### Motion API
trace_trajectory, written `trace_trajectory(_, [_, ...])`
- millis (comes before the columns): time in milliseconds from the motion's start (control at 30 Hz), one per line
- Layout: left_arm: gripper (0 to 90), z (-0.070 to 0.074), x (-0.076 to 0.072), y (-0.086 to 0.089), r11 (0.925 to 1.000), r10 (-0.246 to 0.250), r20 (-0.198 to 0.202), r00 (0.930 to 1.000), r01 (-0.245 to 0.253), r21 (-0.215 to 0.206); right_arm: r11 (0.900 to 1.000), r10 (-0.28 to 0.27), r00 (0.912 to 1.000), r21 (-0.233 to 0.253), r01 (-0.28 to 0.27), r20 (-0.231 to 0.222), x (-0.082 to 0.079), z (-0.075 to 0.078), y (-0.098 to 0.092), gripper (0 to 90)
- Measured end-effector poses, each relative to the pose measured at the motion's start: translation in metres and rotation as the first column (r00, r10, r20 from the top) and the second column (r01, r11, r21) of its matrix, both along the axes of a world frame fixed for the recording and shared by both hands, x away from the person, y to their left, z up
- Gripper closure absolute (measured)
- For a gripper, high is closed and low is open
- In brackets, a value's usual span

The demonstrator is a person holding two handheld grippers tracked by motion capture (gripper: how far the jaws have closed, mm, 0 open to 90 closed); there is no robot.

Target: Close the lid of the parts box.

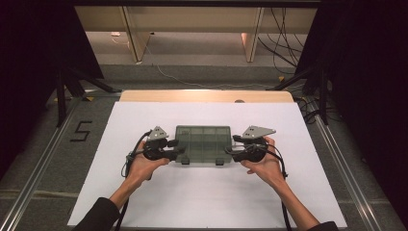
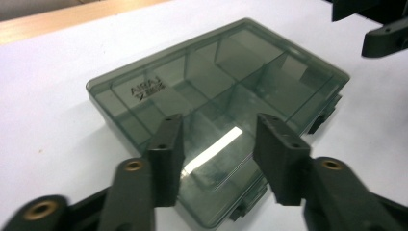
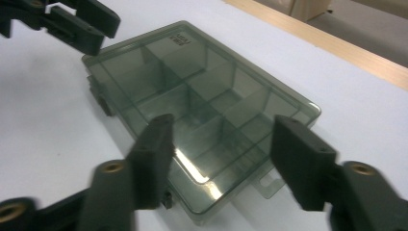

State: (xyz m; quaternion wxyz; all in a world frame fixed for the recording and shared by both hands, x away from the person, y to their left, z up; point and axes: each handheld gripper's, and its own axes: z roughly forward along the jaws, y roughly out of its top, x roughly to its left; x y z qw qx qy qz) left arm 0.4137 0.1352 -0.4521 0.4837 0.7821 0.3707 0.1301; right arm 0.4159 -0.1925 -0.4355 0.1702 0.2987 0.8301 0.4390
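The plastic box (image 1: 203, 143) lies closed in the middle of the white table (image 1: 144, 202), between the left gripper (image 1: 179, 147) and the right gripper (image 1: 230, 146). Both stand open above its ends. An uneven push may slide the light box away.

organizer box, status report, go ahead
Left gripper open at box's left end. Right gripper open at right end. Organizer box shut, flat on white sheet. Nothing obstructing.

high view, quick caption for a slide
Two hand-held grippers, left and right, flank a closed smoky compartment box on a white table.
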Motion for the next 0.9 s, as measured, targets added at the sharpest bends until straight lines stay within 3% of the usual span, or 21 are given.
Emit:
trace_trajectory(100, [41.2, 0.003, -0.002, -0.001, 1.0, -0.006, 0.015, 0.9999, 0.006, 0.001, 1.0, -0.006, 0.9999, 0.013, 0.006, 0.01, -0.003, 0.003, 0.0, 32.0])
trace_trajectory(333, [33.4, 0.011, -0.009, -0.003, 0.9983, -0.037, 0.049, 0.9981, 0.04, -0.043, 0.998, -0.016, 0.9994, 0.056, 0.014, 0.03, -0.012, 0.011, -0.003, 28.8])
trace_trajectory(533, [29.9, 0.017, -0.016, -0.004, 0.9964, -0.044, 0.073, 0.9963, 0.049, -0.069, 0.996, -0.018, 0.9989, 0.089, 0.014, 0.043, -0.023, 0.018, -0.005, 26.1])
trace_trajectory(667, [28.6, 0.022, -0.024, -0.003, 0.9942, -0.046, 0.097, 0.9942, 0.055, -0.093, 0.992, -0.014, 0.996, 0.123, 0.003, 0.089, -0.036, 0.023, -0.006, 25.5])
trace_trajectory(767, [28.0, 0.023, -0.028, -0.003, 0.9936, -0.043, 0.105, 0.9935, 0.054, -0.099, 0.99, -0.014, 0.997, 0.139, 0.003, 0.076, -0.04, 0.022, -0.009, 25.1])
trace_trajectory(867, [27.6, 0.024, -0.032, -0.001, 0.992, -0.033, 0.121, 0.992, 0.047, -0.117, 0.991, -0.02, 0.9954, 0.137, 0.007, 0.093, -0.047, 0.021, -0.013, 24.6])
trace_trajectory(900, [27.1, 0.025, -0.036, 0.001, 0.9919, -0.03, 0.127, 0.9915, 0.045, -0.119, 0.985, -0.023, 0.9961, 0.171, 0.008, 0.086, -0.05, 0.02, -0.016, 23.7])
